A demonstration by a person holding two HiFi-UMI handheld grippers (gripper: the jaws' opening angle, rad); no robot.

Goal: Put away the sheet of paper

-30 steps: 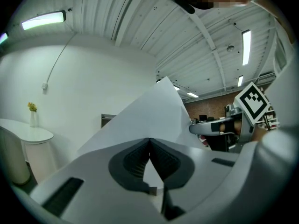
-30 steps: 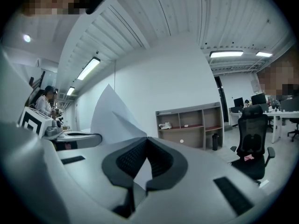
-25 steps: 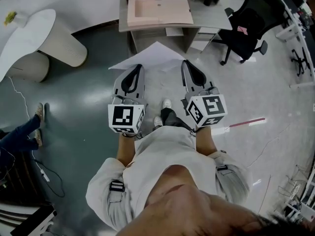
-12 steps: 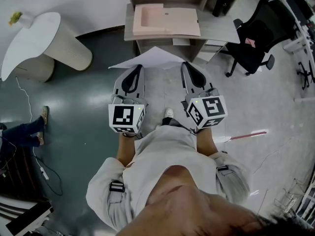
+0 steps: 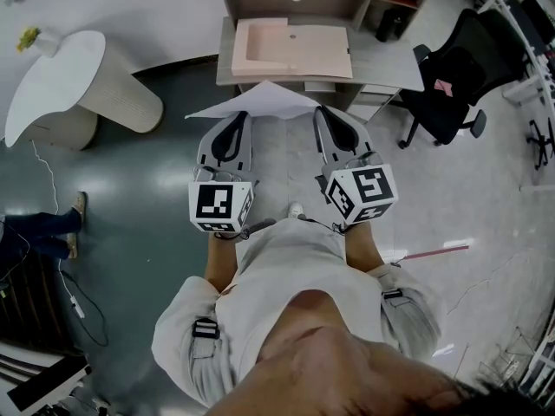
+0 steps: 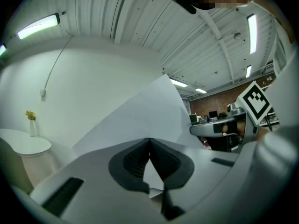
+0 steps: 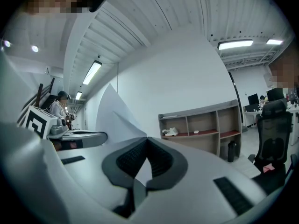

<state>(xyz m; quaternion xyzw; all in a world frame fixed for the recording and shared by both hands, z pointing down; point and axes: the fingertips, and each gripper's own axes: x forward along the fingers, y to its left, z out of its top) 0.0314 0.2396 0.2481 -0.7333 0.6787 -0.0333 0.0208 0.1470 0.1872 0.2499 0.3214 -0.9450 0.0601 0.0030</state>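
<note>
Fingers (image 6: 135, 160) clamped on sheet of paper (image 5: 260, 100), left gripper (image 5: 240, 118), right gripper (image 5: 323, 111)

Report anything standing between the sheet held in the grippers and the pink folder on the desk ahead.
Nothing visible does. The left gripper and right gripper are both shut on the sheet of paper, whose far corner reaches the near edge of the desk. The pink folder lies just beyond. The black chair stands off to the right.
</note>
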